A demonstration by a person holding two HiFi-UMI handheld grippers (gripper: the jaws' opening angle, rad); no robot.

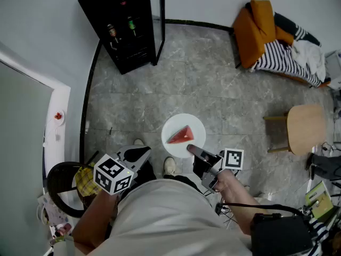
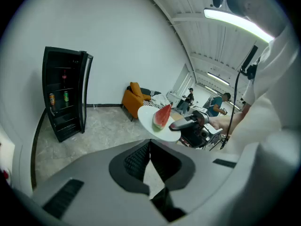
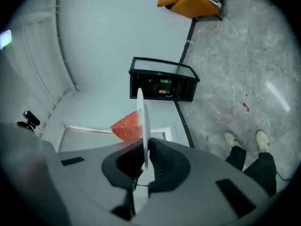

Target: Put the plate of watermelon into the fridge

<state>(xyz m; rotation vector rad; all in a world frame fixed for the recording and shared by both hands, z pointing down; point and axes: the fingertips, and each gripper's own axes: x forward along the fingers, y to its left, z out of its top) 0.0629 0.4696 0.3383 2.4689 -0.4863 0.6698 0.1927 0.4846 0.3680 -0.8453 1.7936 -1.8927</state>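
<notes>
**A:** In the upper left of the head view there's the black fridge [image 1: 125,25]. Its door looks swung open, and I can make out a couple of drinks [image 1: 130,23] on a shelf. The other shelves look bare from here. So why are the left tongs [image 1: 141,153] just hanging low at the lower left, doing nothing?

**B:** The left gripper view shows the tips pressed together with nothing in them. It's the spare hand imo, probably kept free for the fridge door. The actual job is in the middle of the frame: the white plate [image 1: 173,126] is held out over the floor, well apart from the fridge. It has one watermelon wedge [image 1: 181,135] on it and nothing else.

**A:** And the right tongs [image 1: 192,149]?

**B:** Clamped on the plate's near rim. In the right gripper view the plate sits edge-on between the pads, with the slice off to one side. Pinching only the rim keeps the pads off the fruit. But the plate hangs from that one edge, so I'd guess it has to be carried level or the wedge slides. Further right, the orange chair [image 1: 256,28] piled with clothes and the wooden stool [image 1: 306,128] are out of the path.
</notes>
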